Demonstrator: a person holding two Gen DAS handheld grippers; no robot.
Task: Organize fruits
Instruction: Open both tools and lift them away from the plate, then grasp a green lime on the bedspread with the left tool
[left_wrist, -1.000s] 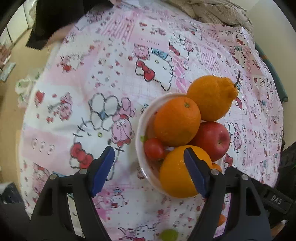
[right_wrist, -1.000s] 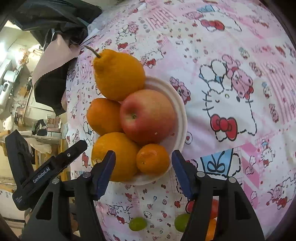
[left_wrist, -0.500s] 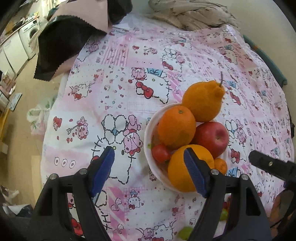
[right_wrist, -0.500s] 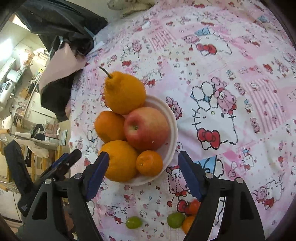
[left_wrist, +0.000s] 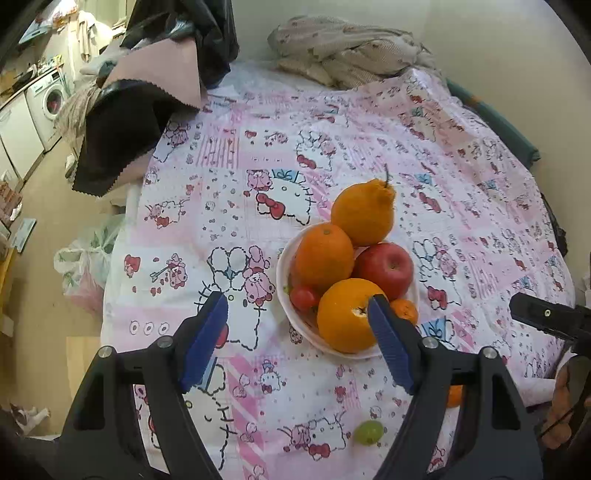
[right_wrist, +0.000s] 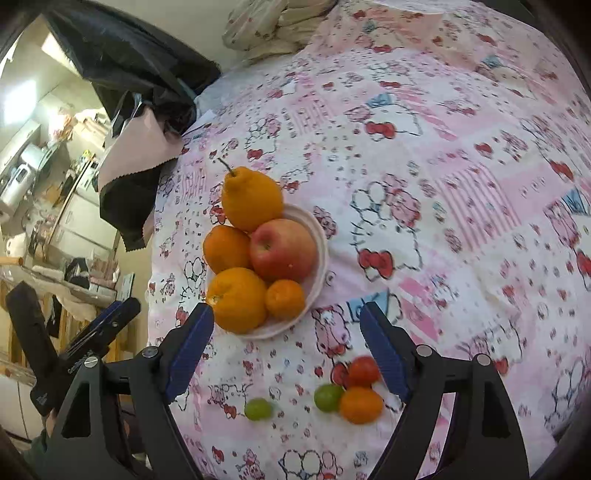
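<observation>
Right gripper spread wide, holding nothing; left gripper likewise wide and empty. Loose fruit low in the right-wrist frame, just below and between the right fingertips: red tomato, green grape, small orange touching in a cluster, a second grape slightly left. All roundish, no long axis to mind. Probably nearest the right gripper. White bowl heaped with oranges and an apple above, centre-left. Soft pink cartoon-print cloth underneath; dark fabric and kitchen clutter upper left.
</observation>
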